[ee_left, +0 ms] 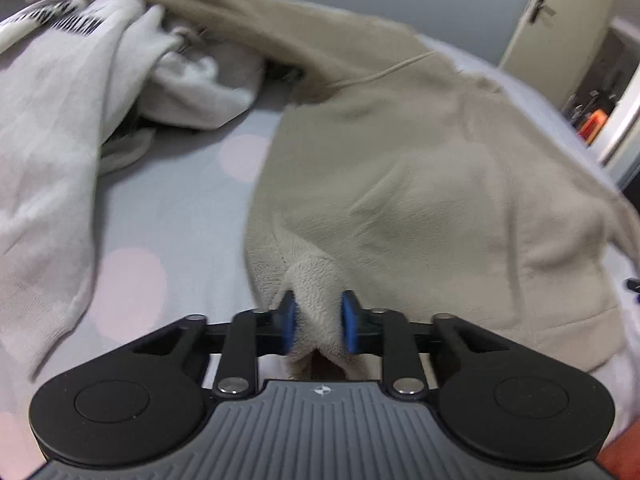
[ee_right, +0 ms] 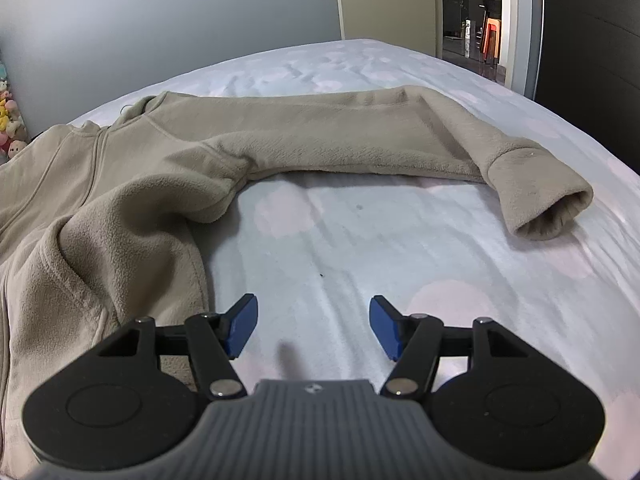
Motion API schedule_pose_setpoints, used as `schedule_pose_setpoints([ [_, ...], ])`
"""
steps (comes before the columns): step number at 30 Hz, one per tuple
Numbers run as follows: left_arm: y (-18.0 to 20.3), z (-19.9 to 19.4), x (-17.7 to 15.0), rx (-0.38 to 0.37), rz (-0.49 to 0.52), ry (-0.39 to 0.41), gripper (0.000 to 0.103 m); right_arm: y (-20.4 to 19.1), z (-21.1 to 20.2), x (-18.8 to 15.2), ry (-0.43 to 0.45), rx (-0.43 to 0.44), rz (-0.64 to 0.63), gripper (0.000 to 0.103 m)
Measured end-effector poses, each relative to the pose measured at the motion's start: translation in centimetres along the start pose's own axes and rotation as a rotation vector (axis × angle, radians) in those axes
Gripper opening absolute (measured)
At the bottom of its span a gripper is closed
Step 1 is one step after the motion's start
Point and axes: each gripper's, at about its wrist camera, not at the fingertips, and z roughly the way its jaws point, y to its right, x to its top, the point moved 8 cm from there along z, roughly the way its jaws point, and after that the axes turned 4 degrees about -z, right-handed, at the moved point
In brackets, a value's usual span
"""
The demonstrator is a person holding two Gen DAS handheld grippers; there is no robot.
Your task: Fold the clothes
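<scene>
Nearest in the left wrist view, the left claw (ee_left: 318, 322) is clamped on a bunched fold of one beige fleece jacket (ee_left: 420, 200); both blue pads (ee_left: 289, 322) press into the pale fabric pinched between them. The jacket spreads away from that claw over the bed (ee_left: 180, 208), whose light sheet carries pale pink dots. Left of it lies one white garment (ee_left: 52, 128) with black lettering, crumpled at its far end.

In the right wrist view, the right claw (ee_right: 313, 326) stands open with nothing between its two blue pads (ee_right: 240, 326), poised above bare sheet just right of the jacket's body (ee_right: 100, 220). Beyond it one sleeve (ee_right: 360, 136) stretches rightward across the bed, bending down to one open cuff (ee_right: 548, 200). Farther back stand one door (ee_right: 388, 0) and, at the left edge, a cluster of small plush toys (ee_right: 10, 120), too small to count.
</scene>
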Motion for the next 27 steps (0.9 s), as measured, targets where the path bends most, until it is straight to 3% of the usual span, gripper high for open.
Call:
schedule_pose_setpoints([
  [7, 1.2, -8.0, 4.2, -0.338, -0.2, 0.188, 0.013, 0.4, 0.2, -0.2, -0.014, 0.002, 0.023, 0.065],
  [10, -1.6, -9.8, 5.7, -0.387, -0.335, 0.25, 0.013, 0.3, 0.1, -0.2, -0.008, 0.006, 0.021, 0.065],
  [13, -5.3, -8.7, 5.4, -0.31, -0.417, 0.249, 0.012, 0.3, -0.2, -0.1, 0.002, 0.016, 0.028, 0.065],
  [17, -9.4, -4.5, 2.7, -0.197, -0.482, 0.164, 0.012, 0.1, -0.2, 0.0, 0.004, 0.042, 0.028, 0.064],
  [19, -10.0, -2.7, 1.4, -0.143, -0.466, 0.133, 0.012, -0.4, 0.0, 0.0, -0.002, 0.072, 0.016, 0.05],
  [21, -10.4, -1.0, 0.4, -0.103, -0.458, 0.111, 0.012, -1.3, 0.3, -0.2, -0.027, 0.12, -0.006, 0.042],
  [27, -10.6, 0.8, -0.9, -0.054, -0.421, 0.091, 0.013, -5.8, 0.2, -0.8, -0.057, 0.324, -0.146, 0.043],
])
